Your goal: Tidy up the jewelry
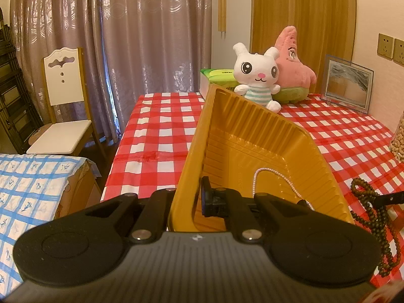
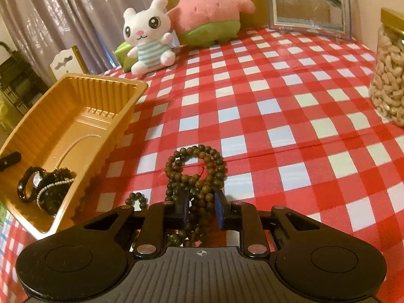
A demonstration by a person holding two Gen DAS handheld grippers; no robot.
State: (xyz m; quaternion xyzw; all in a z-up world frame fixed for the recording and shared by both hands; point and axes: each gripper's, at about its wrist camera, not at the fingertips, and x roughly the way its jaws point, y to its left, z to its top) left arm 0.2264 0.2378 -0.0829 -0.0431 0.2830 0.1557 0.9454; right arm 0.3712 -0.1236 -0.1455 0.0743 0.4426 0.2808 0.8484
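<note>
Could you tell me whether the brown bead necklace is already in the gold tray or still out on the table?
Out. The brown bead necklace lies on the checked tablecloth beside the gold tray, between the right claw fingers.
</note>
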